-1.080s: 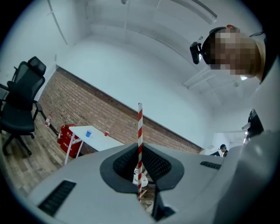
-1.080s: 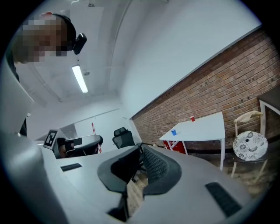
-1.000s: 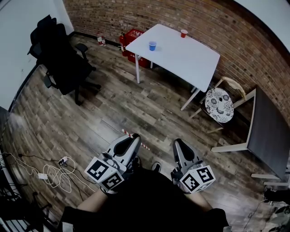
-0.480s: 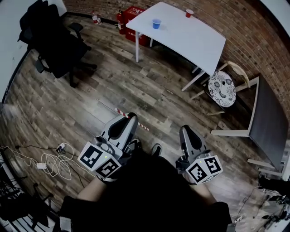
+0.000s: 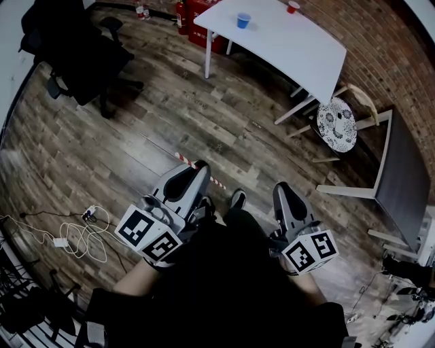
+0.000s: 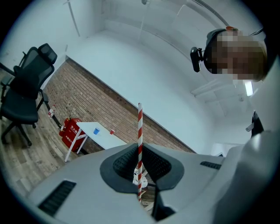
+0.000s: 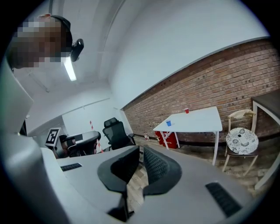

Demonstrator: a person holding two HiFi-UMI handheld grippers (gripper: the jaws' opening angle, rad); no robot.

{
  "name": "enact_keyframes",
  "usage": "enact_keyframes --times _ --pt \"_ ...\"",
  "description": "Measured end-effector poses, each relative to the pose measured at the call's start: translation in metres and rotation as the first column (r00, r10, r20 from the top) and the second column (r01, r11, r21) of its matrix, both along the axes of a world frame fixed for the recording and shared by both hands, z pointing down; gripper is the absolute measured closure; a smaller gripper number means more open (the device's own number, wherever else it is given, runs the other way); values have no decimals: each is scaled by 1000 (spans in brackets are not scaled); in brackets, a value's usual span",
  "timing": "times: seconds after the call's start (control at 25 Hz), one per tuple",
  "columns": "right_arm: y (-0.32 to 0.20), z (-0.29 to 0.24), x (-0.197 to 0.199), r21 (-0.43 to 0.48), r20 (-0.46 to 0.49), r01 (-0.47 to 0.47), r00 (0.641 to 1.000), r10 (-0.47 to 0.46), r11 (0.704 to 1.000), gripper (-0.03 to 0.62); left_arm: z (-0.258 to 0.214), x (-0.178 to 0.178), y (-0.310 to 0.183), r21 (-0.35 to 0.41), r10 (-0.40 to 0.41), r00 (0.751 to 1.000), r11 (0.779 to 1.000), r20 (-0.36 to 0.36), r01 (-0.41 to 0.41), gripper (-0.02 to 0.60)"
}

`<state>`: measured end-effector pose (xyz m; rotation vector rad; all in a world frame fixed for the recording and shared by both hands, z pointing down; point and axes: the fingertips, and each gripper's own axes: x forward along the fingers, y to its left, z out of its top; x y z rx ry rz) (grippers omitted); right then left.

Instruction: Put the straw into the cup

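Note:
A red-and-white striped straw [image 6: 140, 131] stands upright between the jaws of my left gripper [image 6: 140, 151], which is shut on it. In the head view the straw [image 5: 216, 181] pokes out beside the left gripper [image 5: 194, 171], held low in front of the person's body. My right gripper [image 5: 283, 192] is level with it on the right, and its jaws [image 7: 141, 151] are together with nothing between them. A blue cup [image 5: 243, 20] and a red cup [image 5: 293, 7] stand on a white table [image 5: 299, 47] far ahead; both grippers are well short of it.
A black office chair [image 5: 75, 54] stands at the far left. A red crate [image 5: 194, 13] sits by the table's left leg. A chair with a patterned round seat [image 5: 338, 124] and a grey table [image 5: 404, 177] are on the right. White cables [image 5: 75, 241] lie on the wooden floor.
The head view has tilted down: the white table and cups have slid towards the top edge. Both grippers keep their places in front of the body, the straw still held.

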<state>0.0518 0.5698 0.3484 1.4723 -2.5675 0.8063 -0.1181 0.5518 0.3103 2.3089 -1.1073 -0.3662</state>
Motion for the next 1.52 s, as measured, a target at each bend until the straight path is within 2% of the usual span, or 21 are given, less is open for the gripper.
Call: enact_keyframes --times 0.24,0.52,0.76,1.04,1.28,1.52 --pt "-20 8 0 -24 13 7 1000 -7 1000 543 4 5 -20 -12 6 1000 1000 8 -6 543" --pt "-66 9 4 -28 45 63 997 -62 998 543 -5 17 -54 -9 -33 999 999 37 34 543" --pt "-117 10 21 -36 78 120 990 -117 992 543 -11 45 -94 -7 -63 995 998 74 64 543" --pt "-166 8 55 -32 137 147 980 -141 989 543 -20 88 -132 2 -92 987 996 128 92 543" --pt "-196 -4 80 0 192 175 966 -172 985 543 -35 115 -150 22 -134 976 991 172 133 543" --pt "-212 -12 99 8 227 179 958 -176 984 543 -40 135 -158 21 -152 971 988 185 151 543"
